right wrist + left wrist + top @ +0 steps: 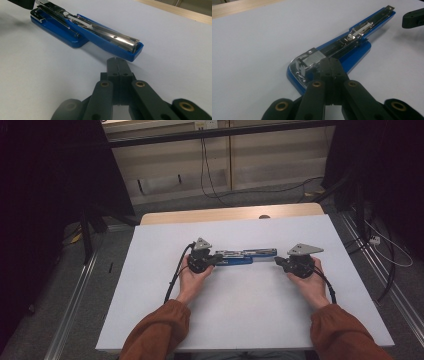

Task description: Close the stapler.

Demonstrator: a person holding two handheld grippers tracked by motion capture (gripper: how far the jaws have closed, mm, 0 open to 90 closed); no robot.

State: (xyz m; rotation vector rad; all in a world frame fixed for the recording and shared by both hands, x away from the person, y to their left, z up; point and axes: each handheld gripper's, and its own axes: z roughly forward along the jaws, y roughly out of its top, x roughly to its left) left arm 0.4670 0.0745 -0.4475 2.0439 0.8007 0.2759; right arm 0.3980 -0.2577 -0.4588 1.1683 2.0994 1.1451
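Stapler (pixel 240 256) opened flat, long axis left-right on counter (pixel 150 320). Left gripper (pixel 330 65) clenched, tips at hinge end; right gripper (pixel 117 62) clenched, empty, just short of right end.

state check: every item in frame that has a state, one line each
stapler: swung fully open, flat on the table, metal staple channel facing up, base and top arm laid out end to end
left gripper: shut, fingers together over the stapler's hinge end; holding nothing that I can see
right gripper: shut, empty, just short of the stapler's far tip
table: white top, bearing the stapler
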